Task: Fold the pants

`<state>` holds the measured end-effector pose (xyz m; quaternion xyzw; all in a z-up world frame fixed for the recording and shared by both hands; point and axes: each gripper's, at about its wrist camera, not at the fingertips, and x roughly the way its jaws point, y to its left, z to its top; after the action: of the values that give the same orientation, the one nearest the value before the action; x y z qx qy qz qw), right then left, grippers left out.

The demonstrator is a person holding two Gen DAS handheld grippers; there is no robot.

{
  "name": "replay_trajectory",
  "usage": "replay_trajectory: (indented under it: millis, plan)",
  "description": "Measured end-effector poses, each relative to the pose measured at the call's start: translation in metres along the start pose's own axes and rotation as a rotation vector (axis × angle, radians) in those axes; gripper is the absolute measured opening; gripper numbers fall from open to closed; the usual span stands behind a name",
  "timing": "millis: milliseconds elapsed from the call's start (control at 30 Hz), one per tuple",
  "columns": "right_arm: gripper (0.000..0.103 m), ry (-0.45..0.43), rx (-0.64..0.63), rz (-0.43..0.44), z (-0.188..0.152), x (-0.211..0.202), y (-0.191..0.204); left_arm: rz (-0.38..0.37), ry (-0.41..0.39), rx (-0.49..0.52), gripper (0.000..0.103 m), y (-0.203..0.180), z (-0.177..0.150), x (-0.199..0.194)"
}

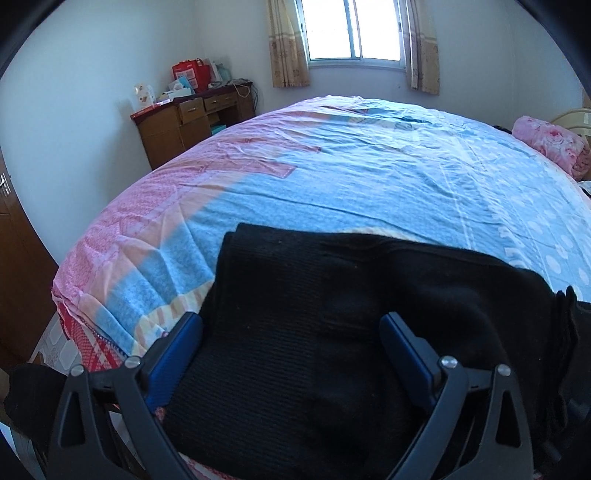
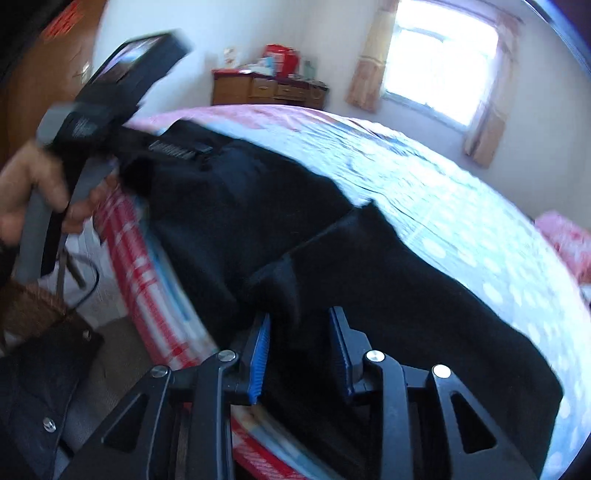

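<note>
Black pants (image 1: 332,314) lie folded along the near edge of the bed, with dark ribbed fabric. My left gripper (image 1: 291,325) is open, its blue-padded fingers (image 1: 181,343) spread wide just over the left part of the pants. In the right wrist view the pants (image 2: 369,266) stretch across the bed's near edge. My right gripper (image 2: 301,325) has its jaws partly apart with a raised fold of the pants between the blue pads (image 2: 260,350); the view is blurred. The left gripper body (image 2: 110,99) and the hand holding it show at upper left.
The bed (image 1: 332,166) has a blue and pink patterned sheet. A pink rolled blanket (image 1: 550,144) lies at the far right. A wooden desk (image 1: 184,122) with boxes stands by the far wall under a window (image 1: 354,29). A wooden wardrobe (image 1: 18,266) is at left.
</note>
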<state>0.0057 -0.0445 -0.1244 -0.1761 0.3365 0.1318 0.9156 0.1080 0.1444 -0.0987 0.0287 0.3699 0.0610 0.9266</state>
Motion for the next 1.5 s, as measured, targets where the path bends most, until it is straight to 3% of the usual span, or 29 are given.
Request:
replay_trajectory:
  millis: [133,233,267,333,400,467,567,800,967,1100,1133,1167,1233,1267,1367,1500]
  plan:
    - [0.033,-0.032,-0.092,-0.028,0.0,-0.004,0.021,-0.001,0.001,0.0,0.099,0.0,0.0,0.0]
    - [0.033,-0.031,-0.034,0.0,0.001,-0.004,0.009,-0.005,0.002,-0.001,0.099,0.001,0.001,0.0]
    - [0.028,-0.025,-0.003,0.01,0.001,-0.005,0.003,-0.006,0.003,0.0,0.099,0.001,0.001,0.0]
    - [0.017,-0.017,0.119,0.084,-0.004,-0.01,-0.021,-0.006,0.003,0.0,0.099,0.001,0.001,0.001]
    - [0.017,-0.01,0.33,0.231,-0.009,-0.01,-0.054,-0.006,0.003,0.0,0.099,0.001,0.001,0.001]
    - [0.017,-0.009,0.487,0.277,-0.019,-0.01,-0.081,-0.006,0.003,-0.001,0.099,0.001,0.001,0.001]
    - [0.017,-0.002,0.561,0.285,-0.027,-0.008,-0.093,-0.005,0.004,-0.001,0.099,0.002,0.001,0.001]
    - [0.022,0.005,0.359,0.23,-0.007,-0.005,-0.064,-0.005,0.004,0.0,0.099,0.001,0.001,0.001]
    - [0.057,-0.002,0.231,0.199,0.003,0.002,-0.043,-0.005,0.004,0.0,0.099,0.001,0.001,0.001]
    - [0.053,-0.01,0.171,0.137,0.008,0.007,-0.032,-0.009,0.005,-0.001,0.099,0.001,0.001,0.001]
    - [0.038,-0.004,0.182,0.125,0.008,0.008,-0.035,-0.009,0.005,0.001,0.099,0.001,0.001,0.001]
    - [0.023,0.003,0.202,0.126,0.008,0.01,-0.039,-0.01,0.004,0.001,0.099,0.001,0.001,0.001]
    - [0.016,0.015,0.291,0.193,0.009,0.012,-0.056,-0.01,0.005,0.001,0.099,0.001,0.001,0.001]
    - [0.013,0.027,0.383,0.274,0.004,0.011,-0.075,-0.01,0.005,0.001,0.099,0.001,0.001,0.001]
    - [0.011,0.033,0.606,0.434,-0.011,0.009,-0.114,-0.009,0.007,0.001,0.099,0.0,0.001,0.001]
    - [0.011,-0.061,0.896,0.569,-0.035,-0.014,-0.176,-0.011,0.013,-0.003,0.099,0.0,0.001,0.001]
